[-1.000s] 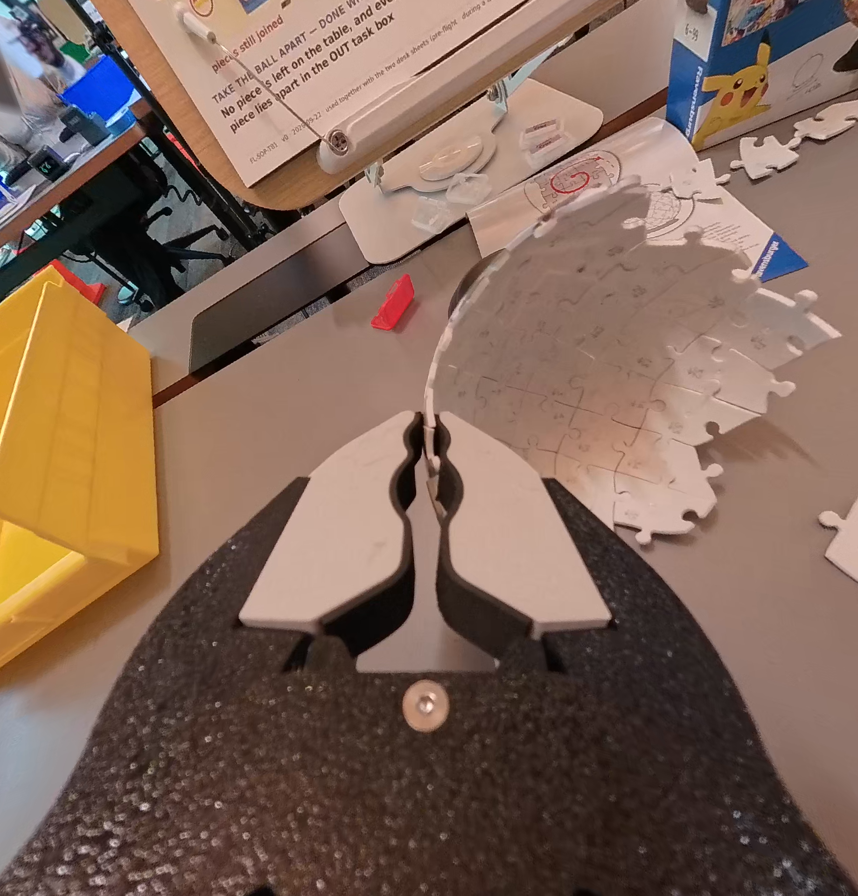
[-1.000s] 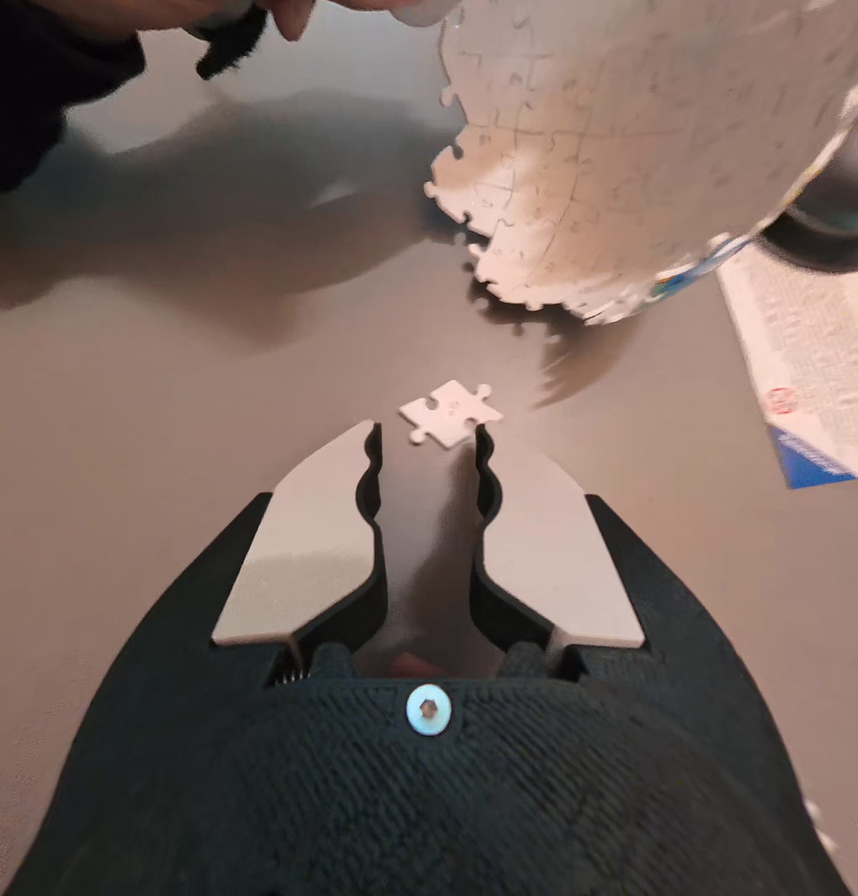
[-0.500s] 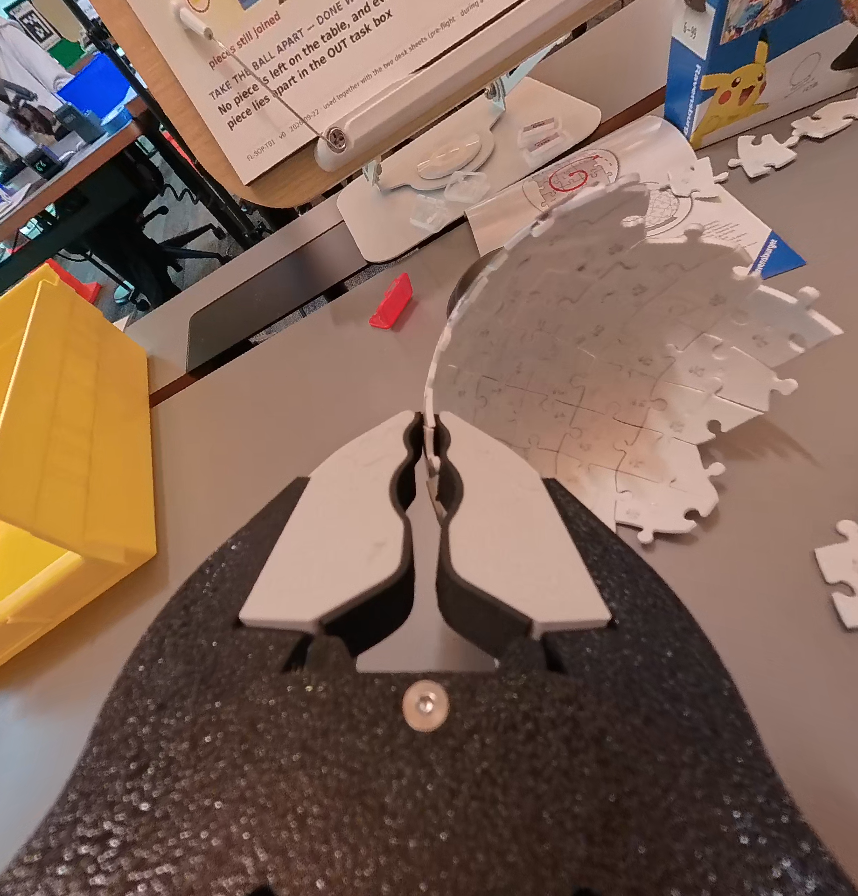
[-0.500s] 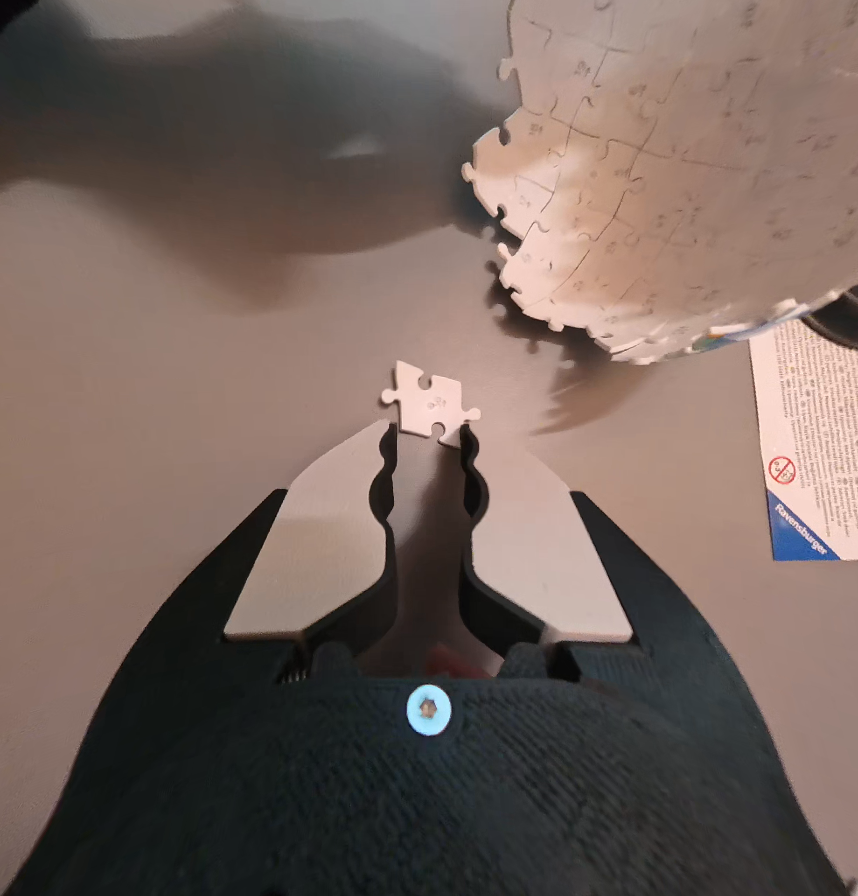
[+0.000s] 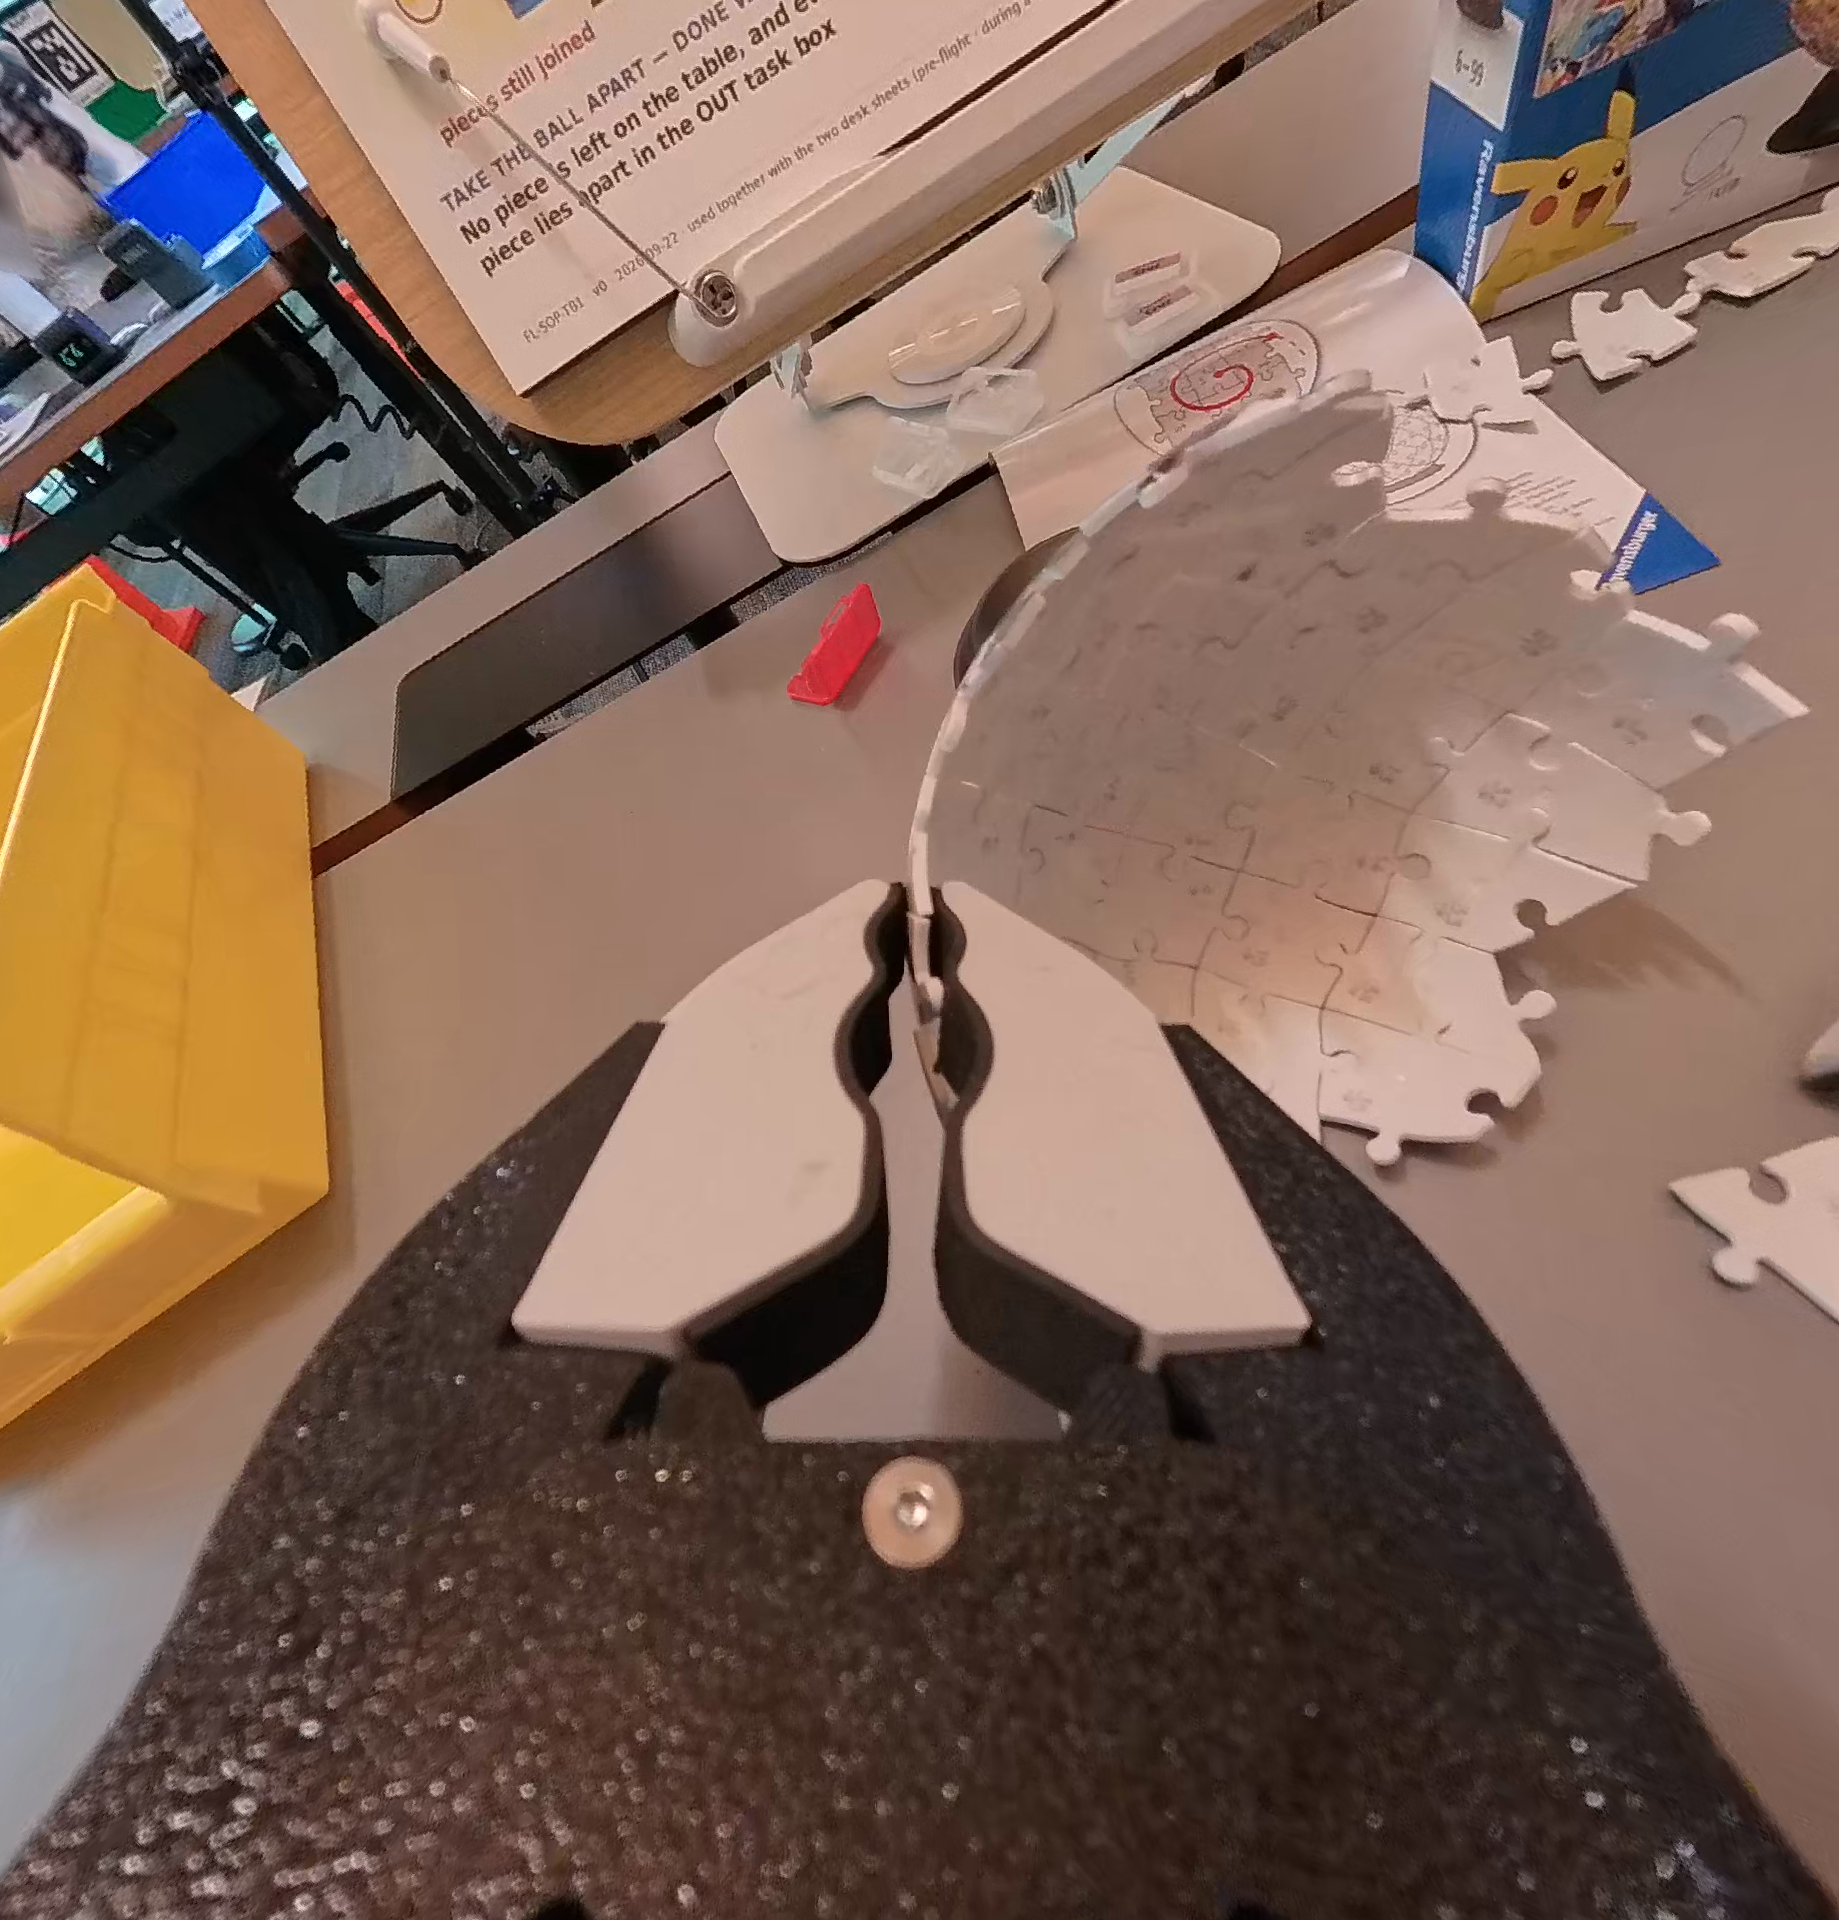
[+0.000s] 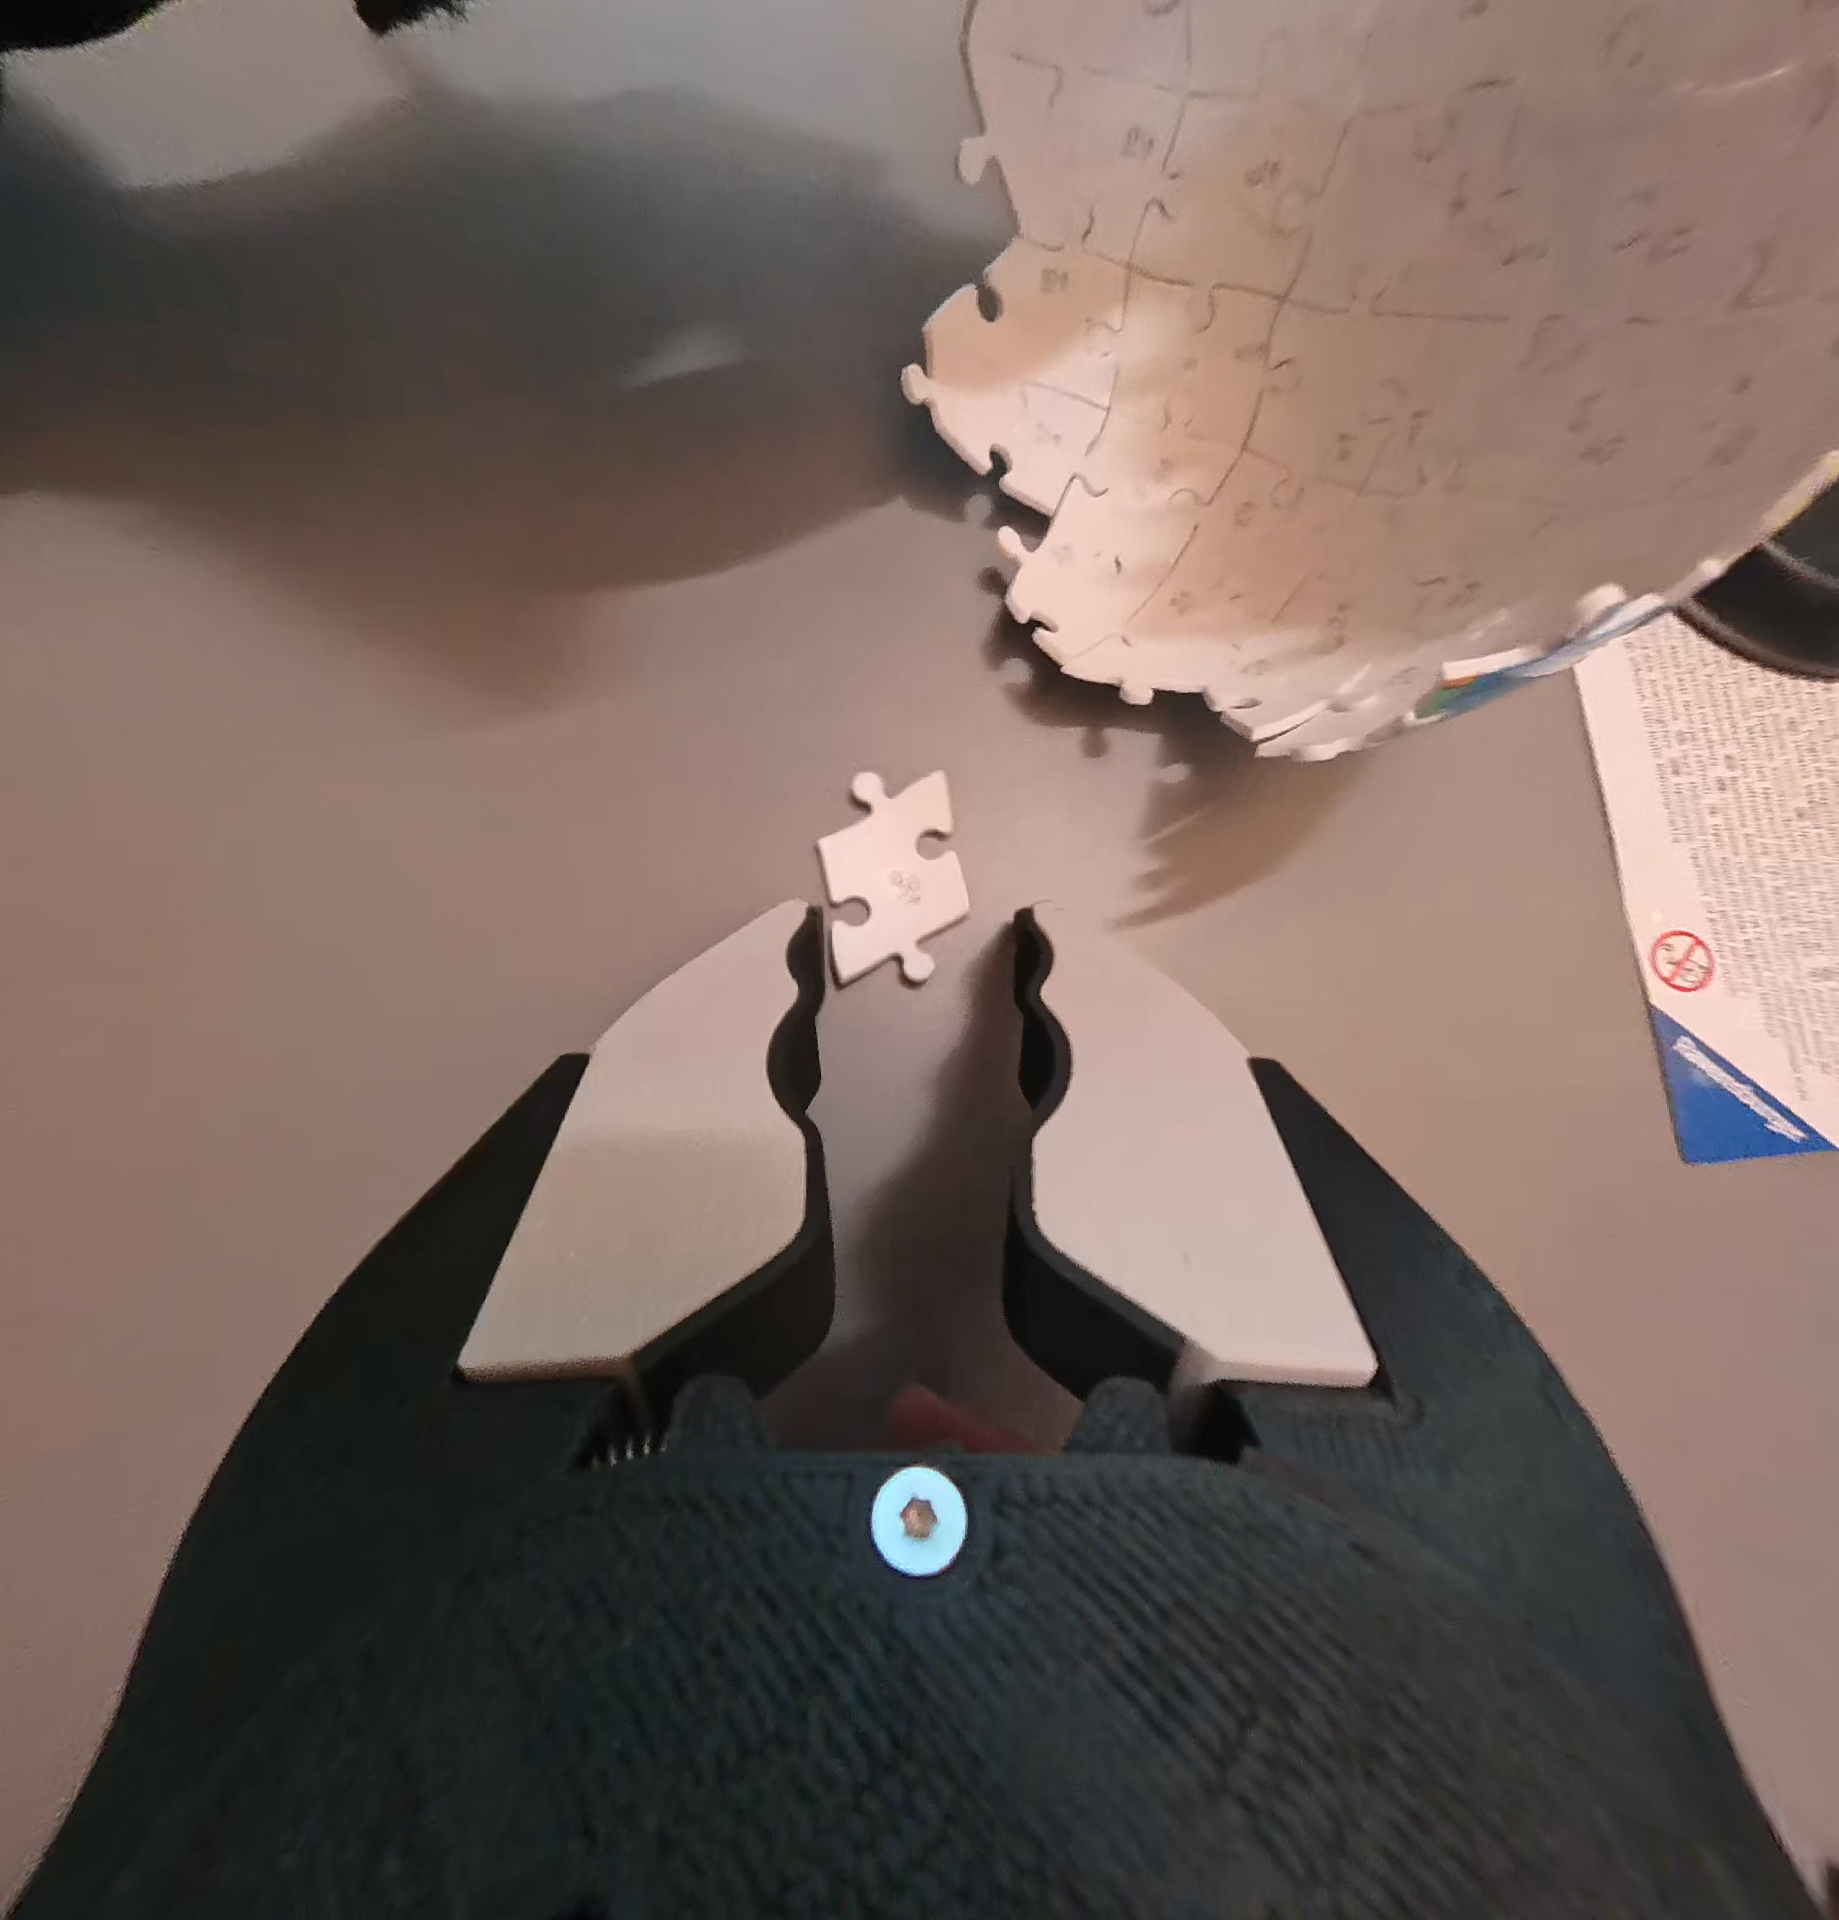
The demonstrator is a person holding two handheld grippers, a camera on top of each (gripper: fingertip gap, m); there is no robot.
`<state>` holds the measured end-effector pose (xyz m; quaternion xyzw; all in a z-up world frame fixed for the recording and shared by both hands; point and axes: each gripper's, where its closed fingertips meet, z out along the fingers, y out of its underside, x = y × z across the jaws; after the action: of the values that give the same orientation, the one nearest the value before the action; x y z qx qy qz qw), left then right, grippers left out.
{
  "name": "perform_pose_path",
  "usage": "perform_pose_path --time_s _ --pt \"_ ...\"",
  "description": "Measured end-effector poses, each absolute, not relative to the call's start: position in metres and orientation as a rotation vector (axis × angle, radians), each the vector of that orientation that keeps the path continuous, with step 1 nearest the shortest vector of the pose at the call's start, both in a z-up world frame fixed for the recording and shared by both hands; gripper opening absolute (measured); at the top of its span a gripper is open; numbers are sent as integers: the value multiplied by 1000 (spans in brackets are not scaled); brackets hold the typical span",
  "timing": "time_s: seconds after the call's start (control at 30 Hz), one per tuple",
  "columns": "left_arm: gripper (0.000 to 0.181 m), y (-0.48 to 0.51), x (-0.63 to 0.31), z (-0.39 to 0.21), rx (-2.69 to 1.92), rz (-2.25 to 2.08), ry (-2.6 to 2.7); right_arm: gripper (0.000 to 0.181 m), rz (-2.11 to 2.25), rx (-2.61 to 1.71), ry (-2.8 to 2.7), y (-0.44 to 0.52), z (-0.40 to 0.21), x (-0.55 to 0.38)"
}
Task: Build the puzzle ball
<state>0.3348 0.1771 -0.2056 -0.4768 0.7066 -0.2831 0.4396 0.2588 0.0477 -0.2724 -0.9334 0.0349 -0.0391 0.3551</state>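
Left gripper (image 5: 923, 940) is clamping its jaws onto the rim of the half-built puzzle ball shell (image 5: 1310, 790), propping it tilted on the tabletop (image 5: 603, 935) with its lower edge touching the surface; this grip is staying as it was a second ago. Right gripper (image 6: 915, 935) is now standing spread, jaws apart and holding nothing, whereas half a second ago they were nearly pinching the loose puzzle piece (image 6: 894, 883). That piece is lying flat just ahead of the left finger's tip, turned from its earlier angle, so the pick-up is looking like a missed or abandoned try and is probably needing another approach before the piece can be joining the shell. The shell is showing as a thin, curved, matte white dome of interlocked pieces with knobbed, ragged edges and faint markings on the inside. The loose piece is being thin, stiff and flat-lying, hard to nip off the smooth grey top. A folded paper leaflet (image 6: 1746, 883) is lying toward the right edge
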Motion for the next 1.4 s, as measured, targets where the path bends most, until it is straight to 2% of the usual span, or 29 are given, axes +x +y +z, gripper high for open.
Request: perform_pose_path --time_s 0.17,0.47,0.8,1.0,1.17,1.4 --pt "2 178 334 -206 -1186 -703 1753 27 -87 -2411 62 49 -273 254" --pt "2 177 333 -206 -1186 -704 1752 26 -136 -2443 -150 49 -272 253" --pt "2 177 333 -205 -1185 -704 1753 25 -124 -2421 -37 35 -260 274" --pt "2 178 333 -206 -1192 -704 1753 27 -111 -2409 -26 39 -266 279" --pt "2 177 333 -206 -1191 -704 1753 27 -286 -2443 33 31 -269 302" --pt "2 177 333 -206 -1189 -704 1753 32 -142 -2410 -40 30 -255 272"
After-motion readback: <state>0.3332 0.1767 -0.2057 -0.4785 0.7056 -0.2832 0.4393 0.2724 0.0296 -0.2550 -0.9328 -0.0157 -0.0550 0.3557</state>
